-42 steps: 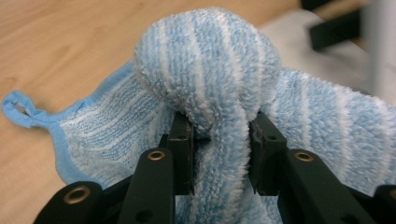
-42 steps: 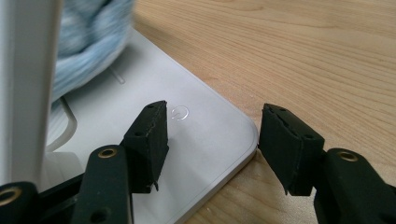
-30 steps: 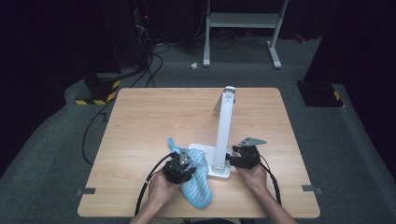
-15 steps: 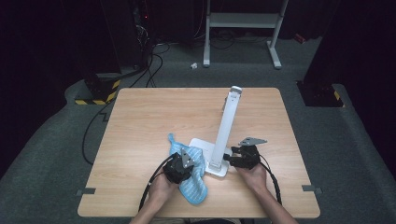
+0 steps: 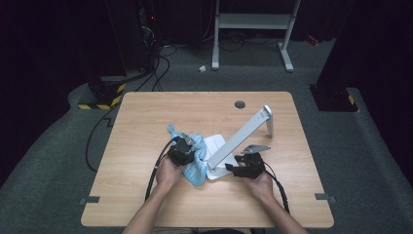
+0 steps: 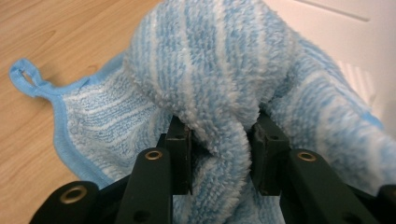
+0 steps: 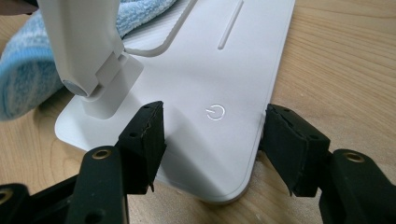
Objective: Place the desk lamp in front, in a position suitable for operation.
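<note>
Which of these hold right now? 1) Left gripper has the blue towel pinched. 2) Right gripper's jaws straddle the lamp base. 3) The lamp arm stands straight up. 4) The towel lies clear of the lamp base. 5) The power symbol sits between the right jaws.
1) True: the left gripper is shut on a fold of the blue towel.
2) True: the right gripper has a jaw at each side of the lamp base.
3) False: the lamp arm leans over to the right.
4) False: the towel overlaps the base.
5) True: the power symbol lies there.
</note>
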{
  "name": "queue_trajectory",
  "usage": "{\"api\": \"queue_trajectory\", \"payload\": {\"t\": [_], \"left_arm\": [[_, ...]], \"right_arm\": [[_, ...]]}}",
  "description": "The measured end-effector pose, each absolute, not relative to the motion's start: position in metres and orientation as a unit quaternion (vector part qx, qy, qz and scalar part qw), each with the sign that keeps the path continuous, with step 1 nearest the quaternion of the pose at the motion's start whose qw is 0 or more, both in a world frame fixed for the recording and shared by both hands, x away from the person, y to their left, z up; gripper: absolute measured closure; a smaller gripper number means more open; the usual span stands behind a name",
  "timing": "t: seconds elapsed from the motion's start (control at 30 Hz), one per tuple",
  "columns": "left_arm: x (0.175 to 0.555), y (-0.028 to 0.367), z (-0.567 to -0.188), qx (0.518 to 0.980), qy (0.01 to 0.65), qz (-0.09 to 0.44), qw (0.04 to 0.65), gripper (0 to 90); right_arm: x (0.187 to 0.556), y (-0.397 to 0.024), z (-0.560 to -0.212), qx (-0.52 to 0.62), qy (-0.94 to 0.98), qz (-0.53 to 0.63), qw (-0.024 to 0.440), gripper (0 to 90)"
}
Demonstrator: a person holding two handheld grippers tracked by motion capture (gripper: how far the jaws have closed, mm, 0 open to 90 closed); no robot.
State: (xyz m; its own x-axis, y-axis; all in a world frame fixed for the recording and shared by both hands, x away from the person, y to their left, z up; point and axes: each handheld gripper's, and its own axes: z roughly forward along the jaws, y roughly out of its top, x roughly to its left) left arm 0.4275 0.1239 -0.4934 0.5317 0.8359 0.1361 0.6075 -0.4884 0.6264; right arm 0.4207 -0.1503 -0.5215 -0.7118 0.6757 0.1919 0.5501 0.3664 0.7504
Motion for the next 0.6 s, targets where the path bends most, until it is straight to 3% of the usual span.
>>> {"api": "queue_trajectory", "payload": {"t": [0.1,0.33,0.6], "left_arm": [[0.408,0.123,-0.492,0.834,0.428,0.187,0.294,65.7],[0.367,0.115,-0.492,0.834,0.417,0.175,0.315,66.7],[0.371,0.109,-0.500,0.840,0.412,0.178,0.305,67.6]], "right_arm": [[0.419,-0.150,-0.522,0.378,0.819,0.425,0.079,39.2],[0.419,-0.147,-0.522,0.375,0.819,0.425,0.093,39.3],[0.418,-0.146,-0.522,0.375,0.820,0.422,0.098,39.2]]}}
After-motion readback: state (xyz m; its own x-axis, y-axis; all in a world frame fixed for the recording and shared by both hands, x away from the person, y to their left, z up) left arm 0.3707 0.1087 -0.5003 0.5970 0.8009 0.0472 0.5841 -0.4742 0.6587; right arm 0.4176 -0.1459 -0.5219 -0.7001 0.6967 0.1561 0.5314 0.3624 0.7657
